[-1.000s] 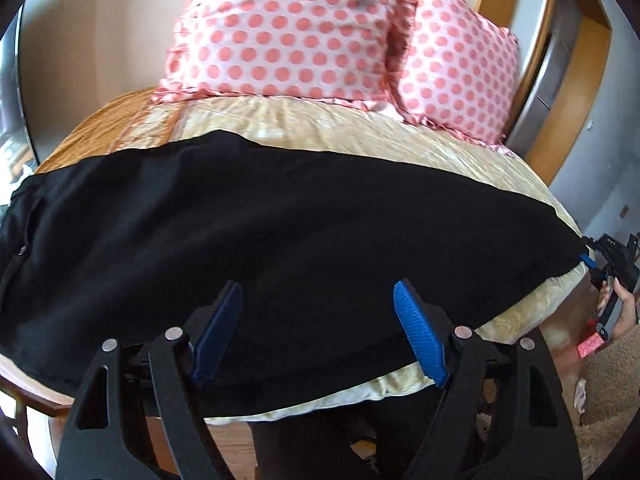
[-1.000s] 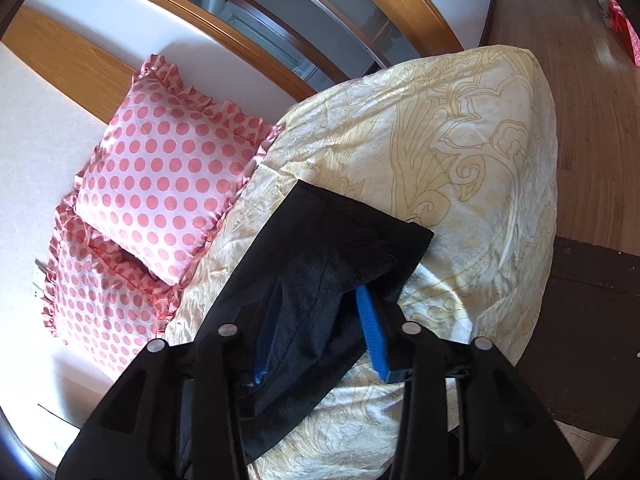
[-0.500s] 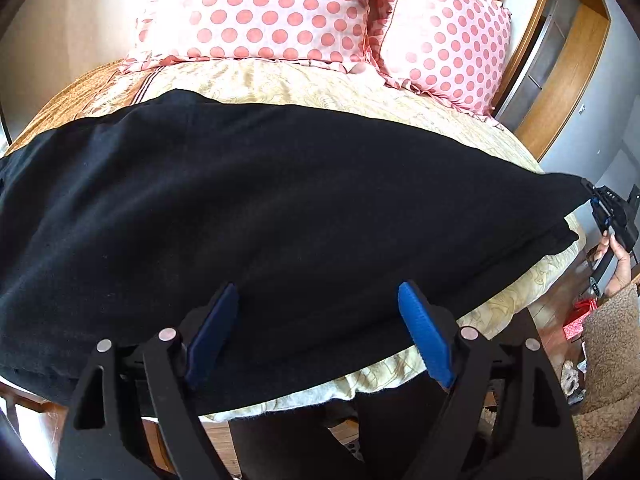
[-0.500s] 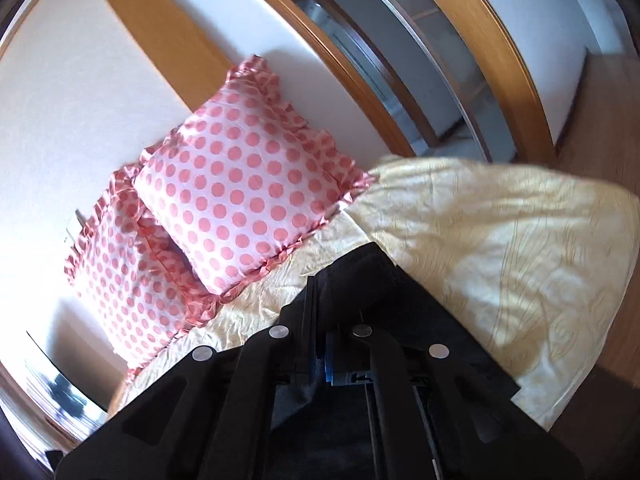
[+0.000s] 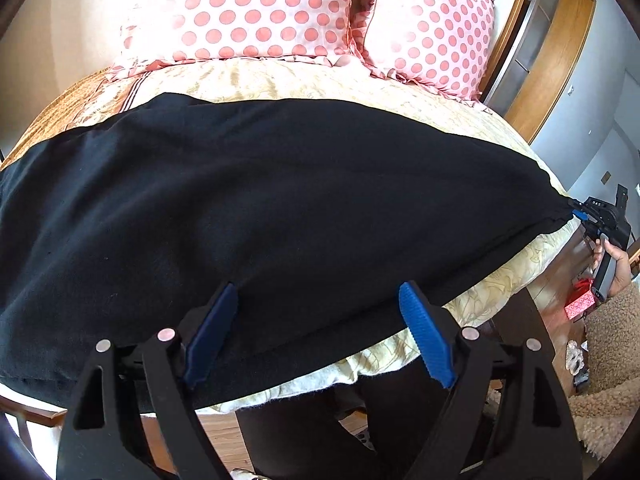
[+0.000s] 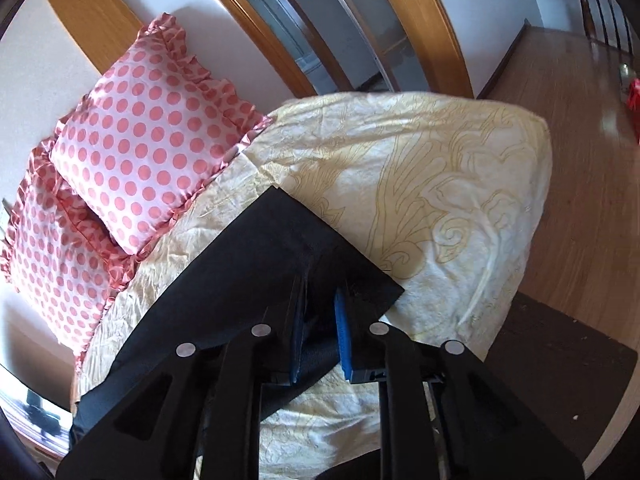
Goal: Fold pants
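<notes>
Black pants (image 5: 280,208) lie stretched across the cream bed cover (image 5: 304,80), long side left to right. My left gripper (image 5: 320,300) is open above their near edge, blue pads apart, holding nothing. My right gripper (image 6: 320,304) pinches the leg-hem end of the pants (image 6: 280,248) between its blue pads, with a narrow gap filled by cloth. It also shows in the left wrist view (image 5: 600,220) at the far right, holding the pants' corner taut beyond the bed edge.
Two pink polka-dot pillows (image 5: 256,12) (image 6: 148,148) lean at the head of the bed. A wooden door frame (image 6: 256,32) and wood floor (image 6: 580,128) lie beyond. My legs (image 5: 320,432) stand at the bed's near edge. A red item (image 5: 580,304) lies on the floor.
My right gripper has closed on the hem and pulled it outward, drawing the pants flat and taut. My left gripper has drifted forward over the pants, staying open.
</notes>
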Demonstrator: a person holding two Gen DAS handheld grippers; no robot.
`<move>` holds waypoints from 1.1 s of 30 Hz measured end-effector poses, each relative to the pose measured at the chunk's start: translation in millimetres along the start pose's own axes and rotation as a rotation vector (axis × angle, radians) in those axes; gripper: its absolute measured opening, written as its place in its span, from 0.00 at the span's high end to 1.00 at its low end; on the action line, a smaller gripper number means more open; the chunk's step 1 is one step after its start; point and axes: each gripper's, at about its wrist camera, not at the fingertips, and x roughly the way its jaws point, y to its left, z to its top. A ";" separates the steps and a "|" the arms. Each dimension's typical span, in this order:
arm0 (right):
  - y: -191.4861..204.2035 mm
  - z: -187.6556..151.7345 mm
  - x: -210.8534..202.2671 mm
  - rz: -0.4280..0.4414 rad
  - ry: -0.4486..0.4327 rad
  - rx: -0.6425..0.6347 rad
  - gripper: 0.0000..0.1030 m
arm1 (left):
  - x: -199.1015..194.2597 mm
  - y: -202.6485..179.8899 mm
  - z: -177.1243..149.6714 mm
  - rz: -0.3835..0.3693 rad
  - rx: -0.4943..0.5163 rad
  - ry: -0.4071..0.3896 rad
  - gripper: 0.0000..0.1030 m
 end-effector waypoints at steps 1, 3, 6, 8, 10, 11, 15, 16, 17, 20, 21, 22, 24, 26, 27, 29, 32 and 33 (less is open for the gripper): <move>3.8 -2.5 -8.9 -0.015 -0.019 -0.025 0.65 | -1.3 0.3 -0.2 -0.001 0.001 -0.003 0.19; 19.0 -15.8 -27.8 0.029 -0.046 -0.062 0.52 | -6.0 -0.2 -2.0 0.002 0.005 -0.020 0.19; 67.3 -50.1 -45.1 0.245 -0.041 -0.242 0.53 | -13.9 0.4 -3.7 0.010 0.005 -0.061 0.18; 108.9 -81.0 -53.0 0.365 -0.023 -0.414 0.54 | -17.7 0.0 -6.0 0.032 0.001 -0.089 0.16; 149.0 -114.9 -58.9 0.491 0.004 -0.569 0.57 | -19.1 -1.7 -8.3 0.043 0.004 -0.100 0.15; 167.9 -131.4 -60.8 0.544 0.023 -0.642 0.59 | -19.4 -2.4 -9.5 0.044 0.008 -0.099 0.15; 226.9 -190.3 -58.3 0.610 0.073 -0.913 0.60 | -22.6 -3.3 -13.6 0.060 0.024 -0.100 0.14; 234.9 -200.3 -56.2 0.624 0.090 -0.951 0.60 | -24.3 -3.7 -15.3 0.059 0.026 -0.104 0.14; 241.8 -207.5 -52.2 0.635 0.109 -0.989 0.60 | -26.1 -2.9 -16.7 0.057 0.028 -0.107 0.14; 253.7 -227.9 -44.7 0.618 0.149 -1.101 0.60 | -28.5 -1.5 -19.4 0.058 0.030 -0.116 0.11; 255.3 -233.9 -41.9 0.600 0.156 -1.141 0.60 | -28.7 -1.0 -20.8 0.057 0.031 -0.117 0.11; 255.4 -239.0 -40.5 0.581 0.162 -1.179 0.60 | -28.7 -0.2 -21.4 0.057 0.031 -0.116 0.11; 255.0 -246.0 -37.5 0.541 0.145 -1.232 0.61 | -28.4 1.0 -22.7 0.058 0.028 -0.116 0.11; 254.2 -246.4 -35.5 0.534 0.141 -1.238 0.62 | -27.3 2.3 -22.5 0.054 0.023 -0.114 0.11; 254.5 -246.2 -34.1 0.530 0.141 -1.246 0.62 | -26.4 2.7 -22.0 0.052 0.019 -0.112 0.11; 257.6 -249.2 -31.9 0.520 0.142 -1.280 0.64 | -25.7 2.2 -22.5 0.045 0.015 -0.110 0.11; 259.6 -251.2 -31.8 0.522 0.130 -1.312 0.68 | -24.7 2.2 -21.9 0.045 0.013 -0.109 0.11; 259.6 -251.4 -30.6 0.528 0.121 -1.312 0.75 | -24.6 2.3 -21.5 0.047 0.013 -0.108 0.11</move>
